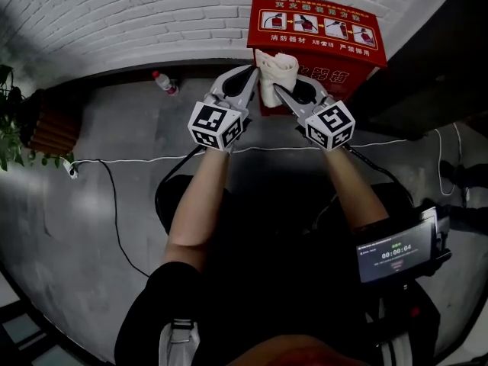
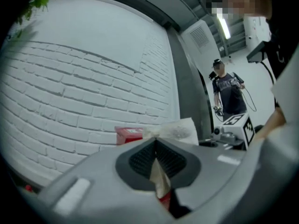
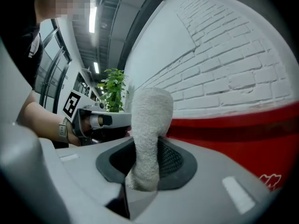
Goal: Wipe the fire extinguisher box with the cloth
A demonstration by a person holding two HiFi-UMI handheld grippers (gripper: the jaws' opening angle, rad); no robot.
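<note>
Two-handed, forearms stretched forward, converging; clamped tight on cloth (image 1: pixel 276 71) with left gripper (image 1: pixel 252 79) and right gripper (image 1: pixel 283 93), near fire extinguisher box (image 1: pixel 320 23).

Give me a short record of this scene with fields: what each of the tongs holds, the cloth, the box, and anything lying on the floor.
left tongs: shut on a thin edge of the cloth
right tongs: shut on the cloth's thick rolled part
cloth: white, bunched, held up between both tongs in front of the box
fire extinguisher box: red, on the floor against the white brick wall
cloth touching box: cannot tell
floor items: bottle, white cable
</note>
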